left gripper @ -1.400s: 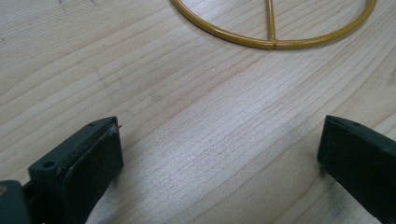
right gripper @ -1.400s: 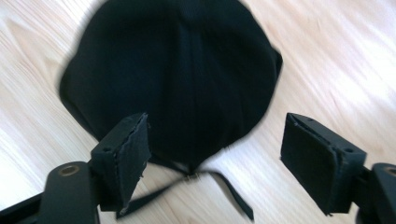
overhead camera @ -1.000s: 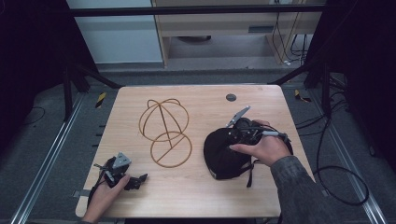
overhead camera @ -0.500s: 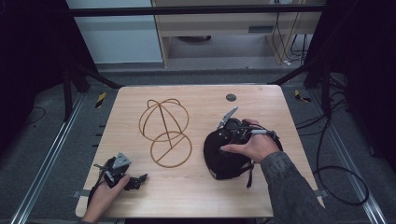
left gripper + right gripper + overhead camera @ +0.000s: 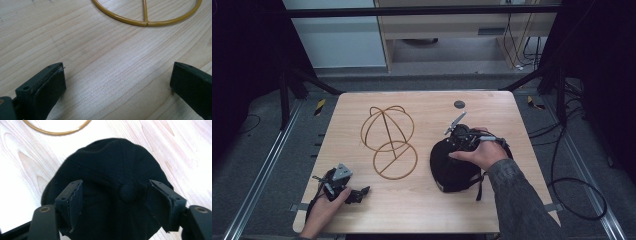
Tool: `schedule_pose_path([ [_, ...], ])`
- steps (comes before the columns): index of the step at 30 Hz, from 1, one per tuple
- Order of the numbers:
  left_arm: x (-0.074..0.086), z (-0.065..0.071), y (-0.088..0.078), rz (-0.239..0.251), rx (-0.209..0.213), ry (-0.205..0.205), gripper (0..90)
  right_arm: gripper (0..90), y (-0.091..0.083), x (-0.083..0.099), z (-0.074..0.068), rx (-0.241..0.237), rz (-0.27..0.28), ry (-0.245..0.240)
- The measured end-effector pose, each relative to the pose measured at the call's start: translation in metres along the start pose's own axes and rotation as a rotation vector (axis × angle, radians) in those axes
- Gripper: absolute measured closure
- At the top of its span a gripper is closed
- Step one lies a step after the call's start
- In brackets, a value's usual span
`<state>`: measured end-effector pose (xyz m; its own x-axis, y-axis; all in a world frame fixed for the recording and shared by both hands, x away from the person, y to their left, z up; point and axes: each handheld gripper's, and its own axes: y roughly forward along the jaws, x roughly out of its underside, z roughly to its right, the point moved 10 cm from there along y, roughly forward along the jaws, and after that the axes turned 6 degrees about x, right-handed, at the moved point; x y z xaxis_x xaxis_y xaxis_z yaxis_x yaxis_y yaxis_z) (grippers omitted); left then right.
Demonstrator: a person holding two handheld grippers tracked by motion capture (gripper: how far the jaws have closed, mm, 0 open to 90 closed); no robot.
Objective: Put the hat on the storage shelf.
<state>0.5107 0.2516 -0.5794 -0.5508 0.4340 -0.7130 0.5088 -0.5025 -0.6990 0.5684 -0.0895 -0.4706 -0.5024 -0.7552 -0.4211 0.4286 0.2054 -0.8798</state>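
A black baseball cap (image 5: 453, 167) lies crown-up on the light wooden table (image 5: 422, 212), right of centre in the high view, and the right gripper (image 5: 451, 143) sits over its upper edge, held by the person's right hand (image 5: 479, 152), whose grey sleeve (image 5: 519, 200) runs off the lower right of the frame. In the right gripper view the cap (image 5: 110, 182) takes up the middle of the picture and the two black jaws stand apart on either side of the crown button (image 5: 126, 192) — they have just been closing, with the crown between them, but I cannot tell whether the pads (image 5: 75, 202) already press on the fabric. Left of the cap in the high view, near the table's centre, stands a golden wire hat stand (image 5: 389, 140), its round base ring just beside the cap and not touching it as far as can be seen; a bow of that ring shows at the top of the right gripper view. The left gripper (image 5: 361, 192) rests low at the lower left of the table in the left hand (image 5: 324, 210) — in the left gripper view its jaws are spread wide over bare wood, released, with the stand's base ring (image 5: 146, 21) at the top of the frame. A small dark disc (image 5: 459, 104) sits in the tabletop near its far edge.
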Motion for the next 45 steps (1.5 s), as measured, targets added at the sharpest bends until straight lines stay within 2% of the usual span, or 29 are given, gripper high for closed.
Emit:
schedule_pose_path([
  [6, 0.000, 0.000, 0.000, -0.001, 0.000, 0.003, 0.0, 39.8, 0.007, 0.002, 0.007, -0.023, -0.018, 0.024],
  [10, 0.000, 0.000, 0.000, -0.001, -0.001, 0.003, 0.0, 44.5, 0.009, 0.002, 0.008, -0.033, -0.018, 0.021],
  [16, 0.000, 0.000, 0.000, -0.001, -0.001, 0.003, 0.0, 64.1, 0.013, 0.004, 0.005, -0.051, -0.042, 0.004],
  [17, 0.000, 0.000, 0.000, -0.001, -0.001, 0.003, 0.0, 64.1, 0.013, 0.004, 0.005, -0.051, -0.042, 0.004],
  [20, 0.000, 0.000, 0.000, -0.001, 0.000, 0.003, 0.0, 72.0, 0.015, 0.004, 0.004, -0.068, -0.050, -0.008],
  [29, 0.000, 0.000, 0.000, -0.001, 0.000, 0.003, 0.0, 73.2, 0.006, 0.005, 0.001, -0.084, -0.037, -0.014],
  [34, 0.000, 0.000, 0.000, 0.000, 0.000, 0.003, 0.0, 73.2, -0.011, 0.000, 0.003, -0.082, 0.018, 0.003],
  [37, 0.000, 0.000, 0.000, 0.000, -0.002, 0.003, 0.0, 73.2, -0.016, -0.001, 0.004, -0.078, 0.033, 0.009],
  [45, 0.000, 0.000, 0.000, 0.000, -0.001, 0.000, 0.0, 73.3, -0.040, -0.005, 0.008, -0.051, 0.115, 0.016],
])
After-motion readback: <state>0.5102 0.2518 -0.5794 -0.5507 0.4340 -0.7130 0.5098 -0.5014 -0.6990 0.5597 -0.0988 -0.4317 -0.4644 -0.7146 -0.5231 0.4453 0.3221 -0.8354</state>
